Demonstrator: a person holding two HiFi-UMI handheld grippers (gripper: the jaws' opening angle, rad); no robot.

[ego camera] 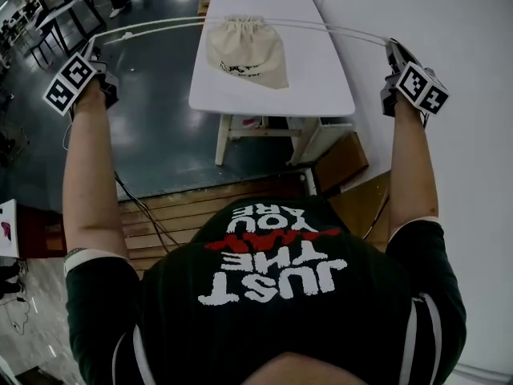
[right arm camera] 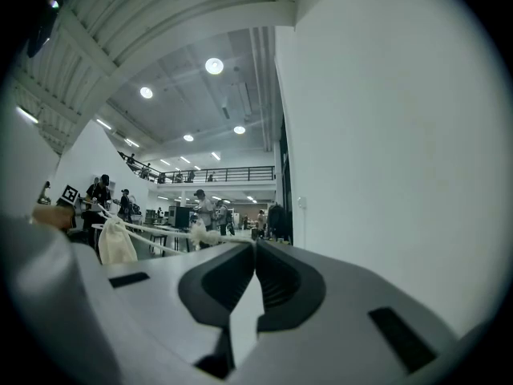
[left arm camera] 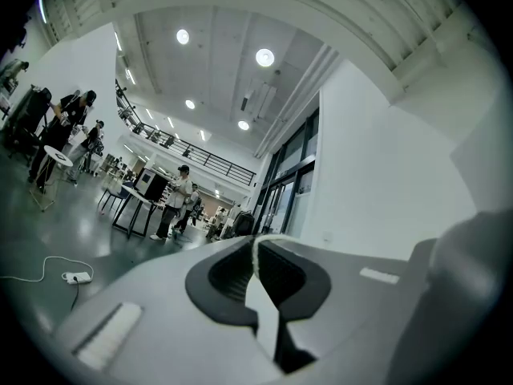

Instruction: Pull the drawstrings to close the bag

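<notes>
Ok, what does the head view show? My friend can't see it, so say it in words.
The left gripper and right gripper are held wide apart, each shut on a white drawstring stretched tight from a cream bag on a white table. The bag's top is bunched up.

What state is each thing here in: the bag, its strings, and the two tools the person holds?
drawstring bag: lying on the white table, mouth gathered shut.
drawstrings: stretched taut out to both sides.
left tool: jaws shut on the drawstrings, held out wide to the left.
right tool: jaws shut on the drawstrings just behind a knot, held out wide to the right.
</notes>
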